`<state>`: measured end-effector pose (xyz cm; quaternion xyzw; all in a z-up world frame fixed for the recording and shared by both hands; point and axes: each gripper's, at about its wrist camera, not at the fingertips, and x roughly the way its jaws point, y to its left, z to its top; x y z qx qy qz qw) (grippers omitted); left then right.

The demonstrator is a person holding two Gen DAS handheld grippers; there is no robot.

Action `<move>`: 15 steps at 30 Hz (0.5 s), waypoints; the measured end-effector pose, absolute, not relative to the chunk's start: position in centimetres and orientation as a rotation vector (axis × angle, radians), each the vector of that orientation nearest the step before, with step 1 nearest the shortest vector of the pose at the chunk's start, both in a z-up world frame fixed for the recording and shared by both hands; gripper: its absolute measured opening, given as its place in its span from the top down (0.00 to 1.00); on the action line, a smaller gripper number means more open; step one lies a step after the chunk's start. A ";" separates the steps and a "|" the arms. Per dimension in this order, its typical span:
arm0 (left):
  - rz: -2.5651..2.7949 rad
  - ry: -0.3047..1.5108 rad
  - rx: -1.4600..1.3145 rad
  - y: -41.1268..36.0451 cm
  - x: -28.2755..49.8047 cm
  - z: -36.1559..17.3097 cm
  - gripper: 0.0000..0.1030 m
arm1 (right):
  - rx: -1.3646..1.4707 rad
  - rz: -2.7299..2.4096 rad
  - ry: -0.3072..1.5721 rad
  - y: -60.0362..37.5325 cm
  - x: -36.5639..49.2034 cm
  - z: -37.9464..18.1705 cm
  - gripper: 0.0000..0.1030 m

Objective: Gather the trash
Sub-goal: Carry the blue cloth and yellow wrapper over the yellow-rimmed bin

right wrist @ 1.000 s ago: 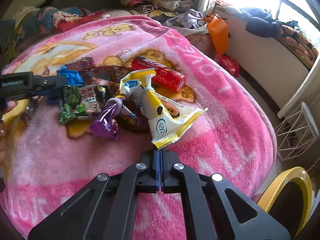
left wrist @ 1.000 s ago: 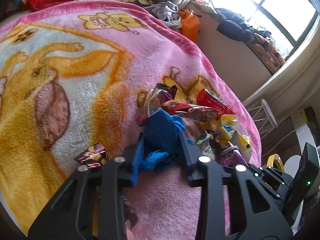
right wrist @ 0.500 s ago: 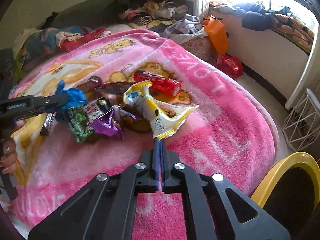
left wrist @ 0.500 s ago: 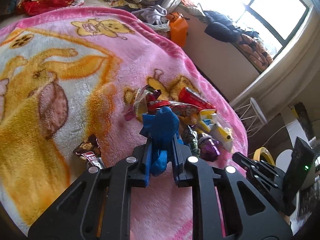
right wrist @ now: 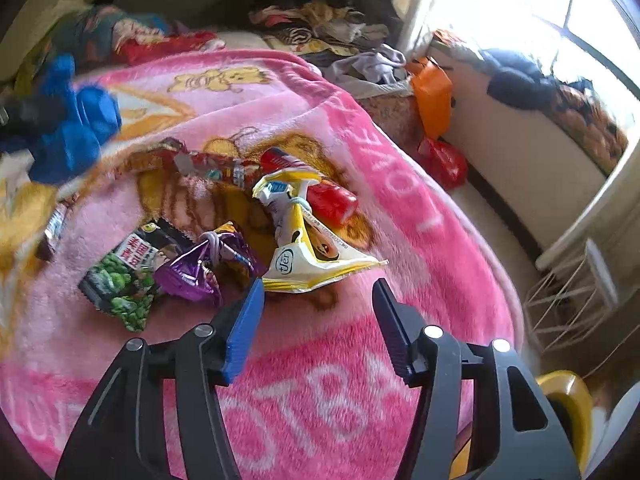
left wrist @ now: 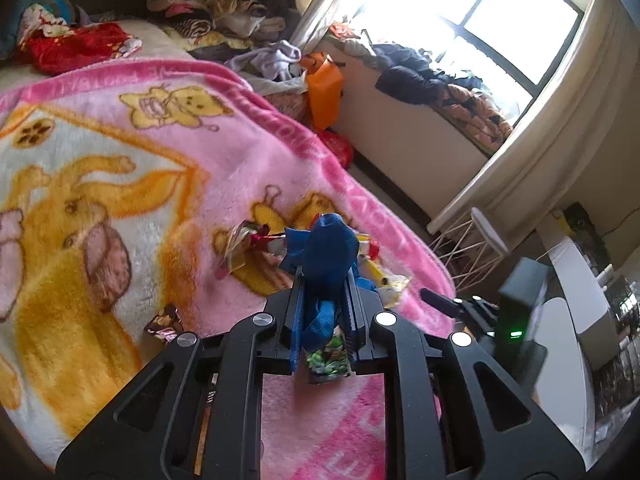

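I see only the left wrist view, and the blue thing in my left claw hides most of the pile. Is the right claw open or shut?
Observer: Open. The right claw has just been opening its jaws, and they grip nothing.
Operator: Which piece of trash lies nearest to it?
Observer: A yellow-and-white wrapper, lying on the pink blanket just ahead of the fingertips.
Operator: Is anything beside that wrapper?
Observer: Yes, a crumpled purple wrapper lies at its left side in the right wrist picture.
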<state>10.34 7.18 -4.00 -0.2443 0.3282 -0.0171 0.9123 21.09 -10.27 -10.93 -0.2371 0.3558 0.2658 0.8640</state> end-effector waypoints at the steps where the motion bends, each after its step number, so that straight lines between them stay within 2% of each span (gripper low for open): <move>1: -0.041 0.672 -0.506 7.2 10.3 -3.8 0.89 | -0.522 0.551 0.743 -9.9 21.3 -11.2 0.47; 5: -0.053 0.663 -0.512 6.8 10.3 -3.5 0.89 | -0.579 0.564 0.760 -8.5 22.1 -12.4 0.49; 6: -0.054 0.663 -0.512 6.8 10.3 -3.4 0.89 | -0.584 0.573 0.763 -8.3 22.2 -12.8 0.60; 7: -0.057 0.664 -0.513 6.7 10.2 -3.4 0.89 | -0.583 0.596 0.777 -8.0 22.3 -13.3 0.80; 8: -0.059 0.666 -0.513 6.6 10.3 -3.5 0.89 | -0.578 0.609 0.789 -7.8 22.5 -13.6 0.88; 10: -0.061 0.670 -0.513 6.6 10.3 -3.7 0.89 | -0.539 0.631 0.804 -8.0 22.6 -14.0 0.98; 15: -0.067 0.671 -0.517 6.6 10.3 -3.8 0.89 | -0.326 0.679 0.835 -10.4 22.2 -12.8 0.99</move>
